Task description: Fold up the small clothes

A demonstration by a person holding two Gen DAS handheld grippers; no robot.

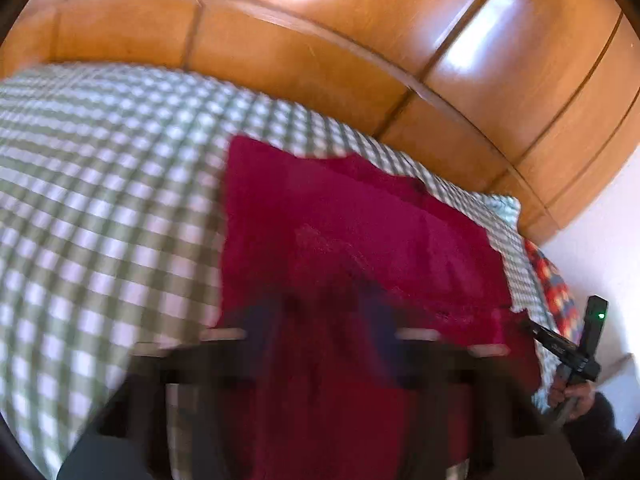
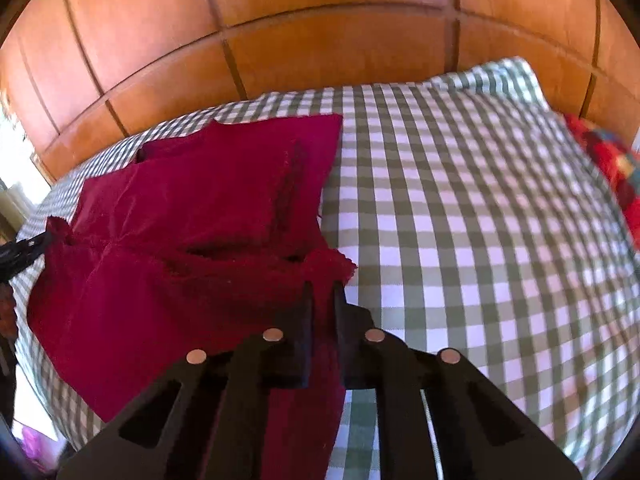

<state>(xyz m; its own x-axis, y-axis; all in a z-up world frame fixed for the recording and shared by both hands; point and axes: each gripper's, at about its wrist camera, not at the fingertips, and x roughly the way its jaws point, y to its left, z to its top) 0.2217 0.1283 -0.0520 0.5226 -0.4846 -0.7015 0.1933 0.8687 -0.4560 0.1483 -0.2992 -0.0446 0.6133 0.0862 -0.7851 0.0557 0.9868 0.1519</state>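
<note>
Right wrist view shows the right gripper (image 2: 323,292) closed to a narrow gap on a frayed corner of the cloth (image 2: 192,216), with red fabric running down between its fingers. The cloth lies on the checked bedspread (image 2: 460,208), toward the wooden headboard (image 2: 280,20), partly doubled over itself, its near edge lifted.

At the cloth's other near corner, the left gripper (image 2: 28,250) appears as a dark tip touching the fabric. In the left wrist view its fingers are smeared by motion, and red cloth fills the space around them (image 1: 320,320); it seems to be holding cloth, but I cannot tell how far the jaws are closed. That view also shows the right gripper (image 1: 536,330) at the cloth's edge, held by a hand (image 1: 570,394).

The cloth looks light, soft and limp: it sags between the two held corners and creases easily. Its nap looks velvety, so it should grip well and not slip, though the raw, fraying edge could pull threads if pinched only at the very fringe. A hold slightly in from each corner seems safest, with both corners kept level so the fold lands square.

The bedspread is smooth woven cotton in green and white checks over a rounded, cushioned surface. The headboard is glossy orange-brown wood in grooved panels. A patterned red, blue and orange textile (image 2: 612,168) lies at the bed's far edge.
</note>
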